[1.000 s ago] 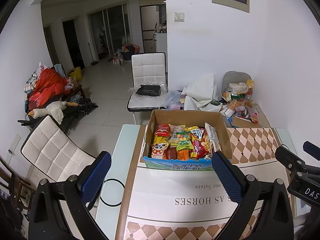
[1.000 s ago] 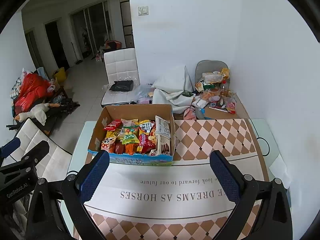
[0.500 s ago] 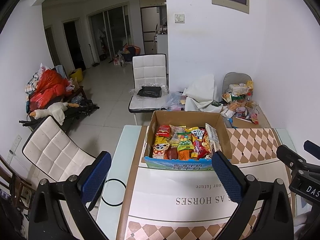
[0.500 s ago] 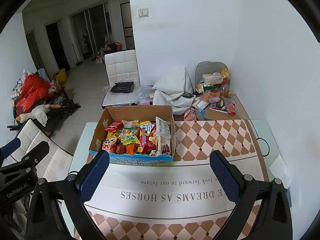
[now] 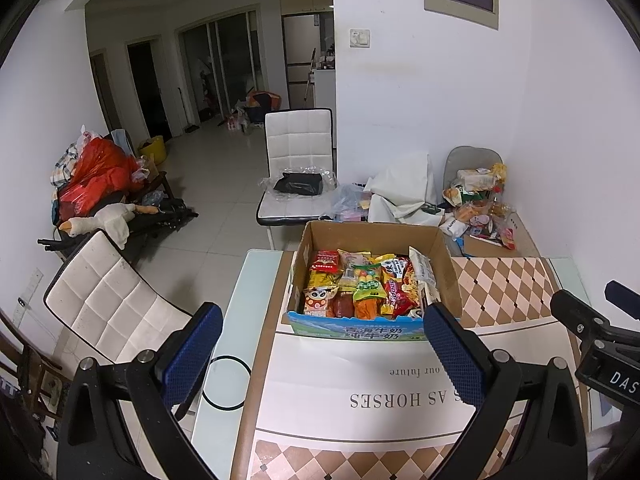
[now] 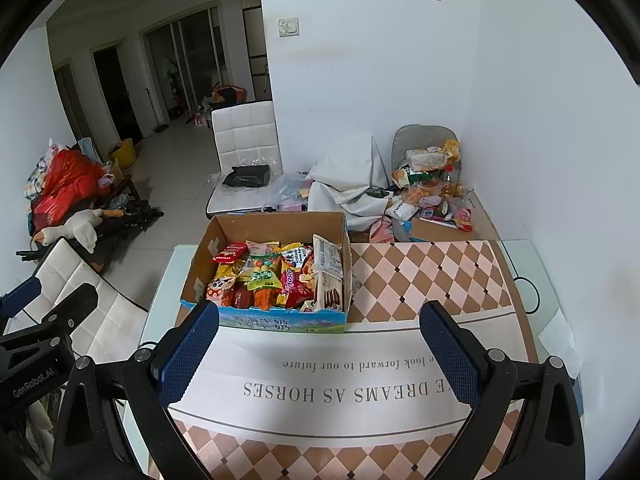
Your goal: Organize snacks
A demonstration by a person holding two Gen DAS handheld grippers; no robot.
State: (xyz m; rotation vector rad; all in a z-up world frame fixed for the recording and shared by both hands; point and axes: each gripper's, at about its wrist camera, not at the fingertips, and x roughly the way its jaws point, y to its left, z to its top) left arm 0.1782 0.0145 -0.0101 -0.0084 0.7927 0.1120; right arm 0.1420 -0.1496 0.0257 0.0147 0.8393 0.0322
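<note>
- An open corrugated cardboard box (image 5: pixel 374 276) with a blue printed front panel is seen on the table, packed with glossy snack packets (image 5: pixel 366 286) standing on end in rows.
- A white cookie packet (image 6: pixel 329 276) is propped along the box's right wall, its long axis running from the front of the box toward the back.
- The box rests at the far left part of a diamond-patterned tablecloth (image 6: pixel 432 276), whose white band of lettering lies just in front of the box.
- The tablecloth covers a glass-topped table (image 5: pixel 256 280); white quilted chairs (image 5: pixel 298 148) stand on a tiled floor beside white walls.
- The left gripper (image 5: pixel 320 348) is held spread wide, nothing between its blue textured pads (image 5: pixel 192 356), short of the box.
- The right gripper (image 6: pixel 320 346) is likewise held apart and empty over the lettered band.
</note>
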